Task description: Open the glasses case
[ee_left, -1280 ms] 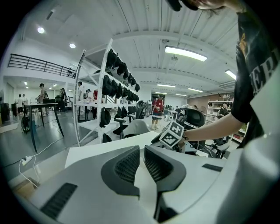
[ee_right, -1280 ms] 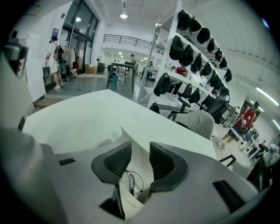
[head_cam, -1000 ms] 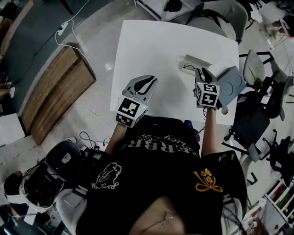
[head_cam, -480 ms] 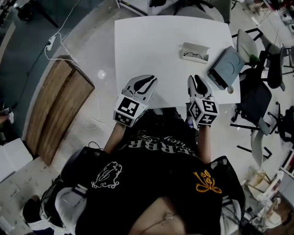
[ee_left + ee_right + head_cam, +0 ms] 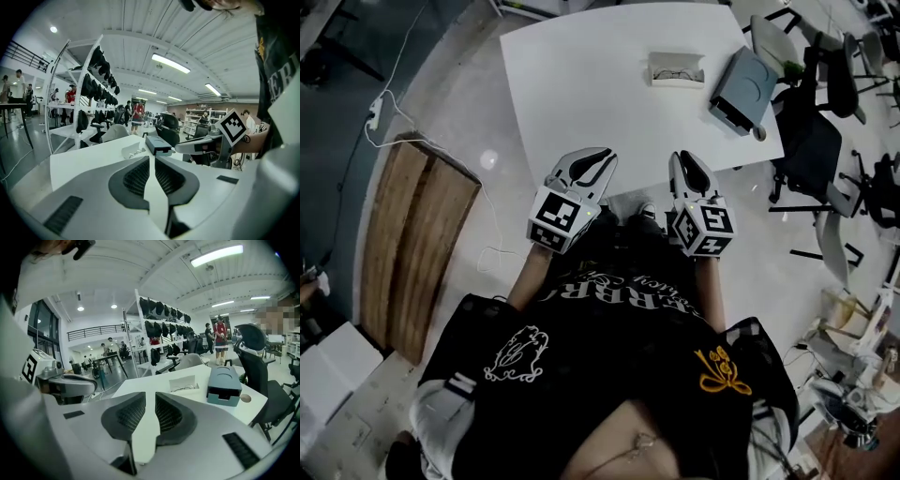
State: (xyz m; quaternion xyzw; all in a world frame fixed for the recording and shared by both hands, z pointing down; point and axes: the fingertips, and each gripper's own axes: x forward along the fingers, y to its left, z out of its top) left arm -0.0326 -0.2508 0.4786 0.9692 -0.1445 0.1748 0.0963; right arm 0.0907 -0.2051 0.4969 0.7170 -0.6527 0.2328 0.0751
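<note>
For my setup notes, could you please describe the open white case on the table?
The white case is a shallow, open-topped rectangular box, plastic or card by its look. It lies flat on the white table, a pair of thin-framed glasses inside. A grey-blue box sits beside it, apart.

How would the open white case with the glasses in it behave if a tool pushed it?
The white case looks low and flat-bottomed, so it would probably slide on the smooth table rather than tip. It sits open, so the thin glasses might shift or drop out if it were tilted.
</note>
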